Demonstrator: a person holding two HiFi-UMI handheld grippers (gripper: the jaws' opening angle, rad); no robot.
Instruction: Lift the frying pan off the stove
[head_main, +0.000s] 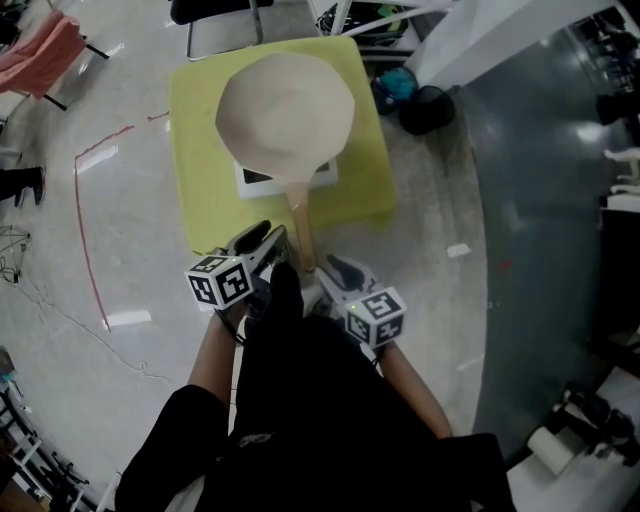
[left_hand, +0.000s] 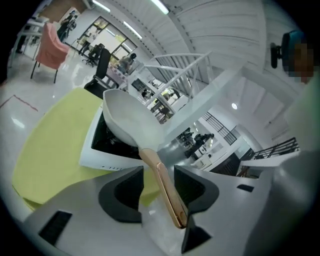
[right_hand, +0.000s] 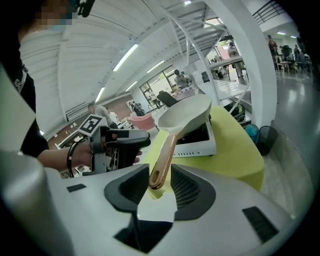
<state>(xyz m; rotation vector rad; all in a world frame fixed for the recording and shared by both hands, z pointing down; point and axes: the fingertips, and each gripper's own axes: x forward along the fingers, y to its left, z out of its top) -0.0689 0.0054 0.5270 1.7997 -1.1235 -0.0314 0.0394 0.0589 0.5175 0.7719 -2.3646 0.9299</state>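
A cream frying pan (head_main: 285, 110) rests on a white stove (head_main: 256, 180) on a yellow-green table (head_main: 200, 120). Its wooden handle (head_main: 303, 235) points toward me. My left gripper (head_main: 268, 248) stands at the handle's left, my right gripper (head_main: 335, 270) at its end. In the left gripper view the handle (left_hand: 167, 190) runs slantwise between the open jaws of the left gripper (left_hand: 157, 172), with the pan (left_hand: 127, 122) beyond. In the right gripper view the handle's tip (right_hand: 161, 167) lies between the open jaws of the right gripper (right_hand: 159, 175); a small gap shows beside it.
A pink chair (head_main: 40, 55) stands far left and a black chair (head_main: 215, 15) behind the table. A blue bag (head_main: 395, 85) and a black bin (head_main: 428, 108) sit by the table's right corner. A red tape line (head_main: 85, 230) marks the floor.
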